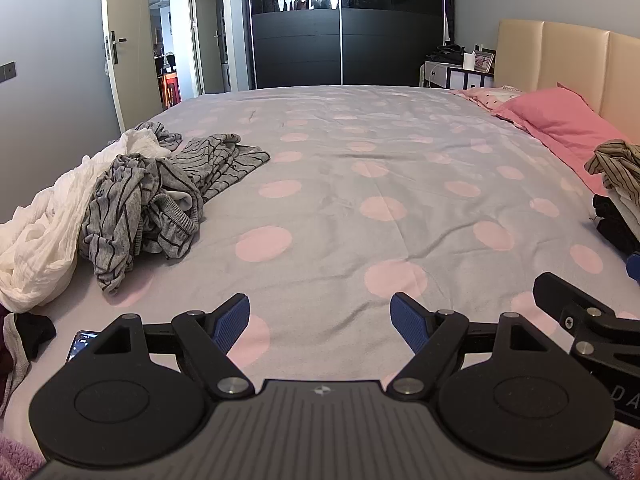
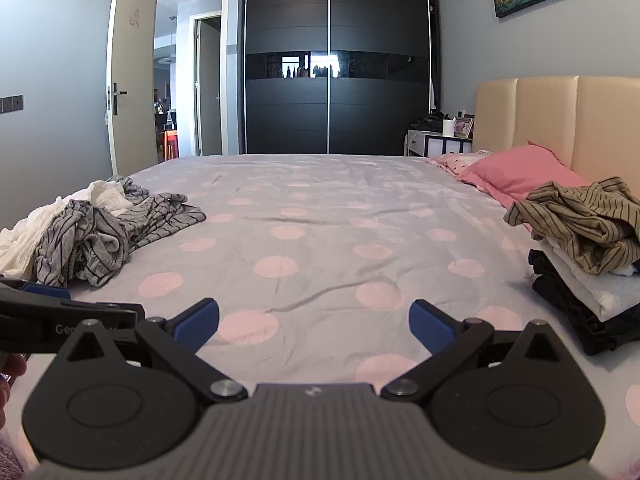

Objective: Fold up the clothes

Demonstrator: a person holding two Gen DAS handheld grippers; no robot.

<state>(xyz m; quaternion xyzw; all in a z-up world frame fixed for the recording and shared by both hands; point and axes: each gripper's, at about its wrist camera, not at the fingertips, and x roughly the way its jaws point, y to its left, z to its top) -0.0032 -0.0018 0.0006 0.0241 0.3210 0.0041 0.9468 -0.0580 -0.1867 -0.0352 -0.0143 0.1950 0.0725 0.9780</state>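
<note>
Left gripper [image 1: 320, 322] and right gripper [image 2: 314, 326], each with blue-padded fingers spread apart and holding nothing, hover side by side above the dotted bedspread [image 1: 340, 184]. The unfolded clothes lie well apart to the left: a crumpled grey striped garment [image 1: 132, 208] resting against a white garment [image 1: 44, 232], while a stack of folded clothes [image 2: 588, 280] topped by an olive striped piece sits at the right near the pink pillow [image 2: 520, 172]. The grey knit is judged light, limp and non-slippery; it is best pinched at an exposed hem or waistband edge and lifted clear before spreading.

Black wardrobe [image 2: 336, 60], pink pillow [image 2: 520, 174], phone [image 1: 80, 342], open door [image 2: 132, 76].
</note>
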